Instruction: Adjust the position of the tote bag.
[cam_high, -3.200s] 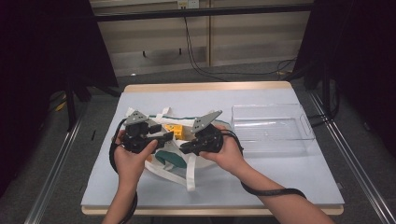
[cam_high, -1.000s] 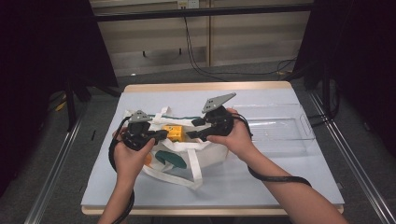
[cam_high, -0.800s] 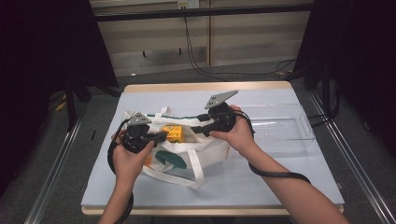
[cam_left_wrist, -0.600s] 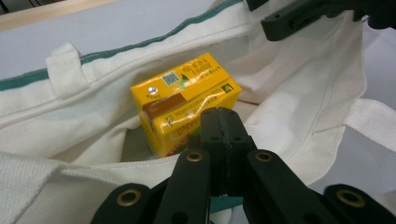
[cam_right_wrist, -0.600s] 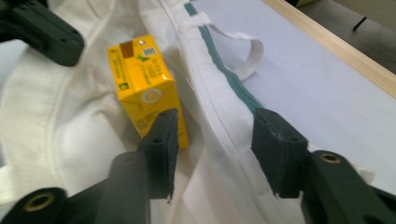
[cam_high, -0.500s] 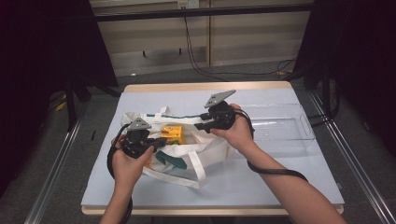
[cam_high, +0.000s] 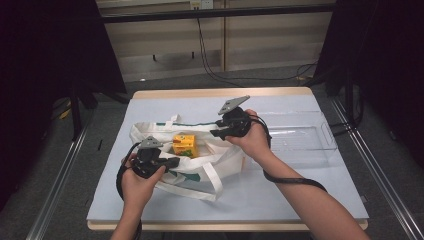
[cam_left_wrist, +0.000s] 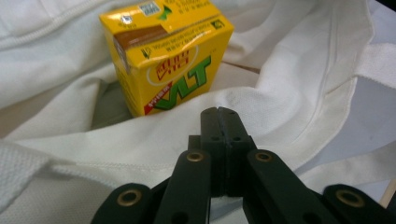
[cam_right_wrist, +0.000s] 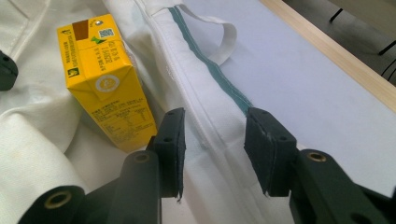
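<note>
So far you have the white tote bag (cam_high: 200, 165) spread open at the middle of the high view, with the yellow drink carton (cam_high: 184, 144) standing inside its mouth. Your left gripper (cam_high: 170, 162) is clenched on the bag's near rim. Your right gripper (cam_right_wrist: 212, 144) has just been closing, its jaws astride the far hem but not yet pinching. Judging by this, lifting the carton out is what's left.

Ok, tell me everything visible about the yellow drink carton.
The yellow drink carton is a small rectangular paper box with green lettering, a brown band near the top, fine print and a round foil straw hole on top. It stands upright and looks unopened inside the open mouth of the white cloth bag, fabric bunched around its base. Neither claw touches it.
</note>
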